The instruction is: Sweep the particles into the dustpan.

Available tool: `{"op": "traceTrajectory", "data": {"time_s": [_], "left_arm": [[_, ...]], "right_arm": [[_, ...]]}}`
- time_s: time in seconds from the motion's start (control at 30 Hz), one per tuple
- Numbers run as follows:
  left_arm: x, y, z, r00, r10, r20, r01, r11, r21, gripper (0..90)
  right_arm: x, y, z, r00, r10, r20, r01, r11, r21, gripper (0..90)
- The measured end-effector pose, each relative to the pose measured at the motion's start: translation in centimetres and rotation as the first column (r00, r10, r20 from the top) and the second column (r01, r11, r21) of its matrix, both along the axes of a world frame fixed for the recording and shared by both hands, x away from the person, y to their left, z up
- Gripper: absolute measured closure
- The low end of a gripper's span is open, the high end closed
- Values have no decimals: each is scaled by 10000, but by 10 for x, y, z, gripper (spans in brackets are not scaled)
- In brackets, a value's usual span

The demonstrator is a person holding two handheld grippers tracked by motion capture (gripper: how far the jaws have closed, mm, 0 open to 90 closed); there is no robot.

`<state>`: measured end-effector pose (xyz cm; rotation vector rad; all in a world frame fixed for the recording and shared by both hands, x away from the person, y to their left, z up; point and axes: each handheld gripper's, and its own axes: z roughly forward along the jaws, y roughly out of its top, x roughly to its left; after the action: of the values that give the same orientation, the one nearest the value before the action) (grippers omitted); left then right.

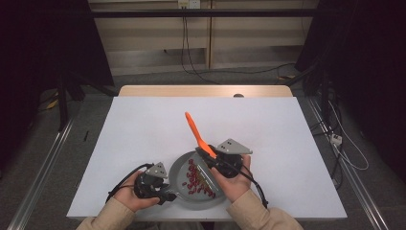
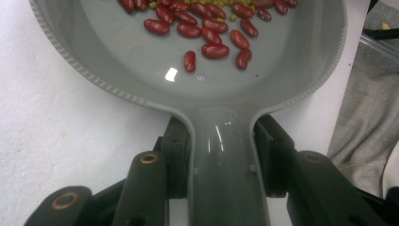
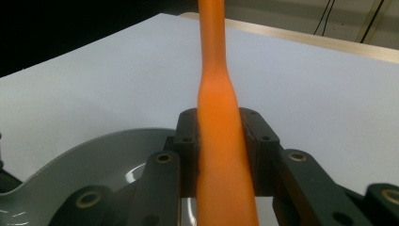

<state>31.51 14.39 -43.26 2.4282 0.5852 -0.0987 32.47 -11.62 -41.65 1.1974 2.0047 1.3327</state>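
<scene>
A grey pan [image 1: 178,167] sits near the front edge of the white table, holding red kidney beans [image 1: 194,179] and small yellow grains [image 2: 231,17]. My left gripper [image 1: 165,195] is shut on the pan's handle [image 2: 222,155], its pads pressing both sides. My right gripper [image 1: 210,155] is shut on an orange utensil handle [image 1: 196,133] that slants up and away from the pan. In the right gripper view the orange handle [image 3: 221,122] runs up between the pads, with the pan's rim [image 3: 75,155] at lower left. The utensil's working end is hidden.
The white table top [image 1: 143,124] stretches out behind and beside the pan. A wooden edge [image 1: 206,90] runs along the far side. Cables lie on the floor to the right [image 1: 340,143]. The table's front edge is just below the pan.
</scene>
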Motion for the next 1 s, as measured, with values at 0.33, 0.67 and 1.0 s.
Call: {"op": "traceTrajectory", "data": {"time_s": [0.33, 0.67, 1.0], "left_arm": [[0, -4, -1, 9998, -51, 203, 48, 9999, 161, 635], [2, -4, -1, 9998, 55, 214, -58, 9999, 146, 637], [2, -3, -4, 9989, 310, 341, -305, 9994, -134, 638]], "right_arm": [[13, -34, 3, 9981, -603, 83, 607, 9970, -483, 708], [14, -14, -16, 9997, -231, -7, 227, 9867, -1610, 707], [11, -4, 0, 9995, 298, 72, -296, 9990, -325, 709]]}}
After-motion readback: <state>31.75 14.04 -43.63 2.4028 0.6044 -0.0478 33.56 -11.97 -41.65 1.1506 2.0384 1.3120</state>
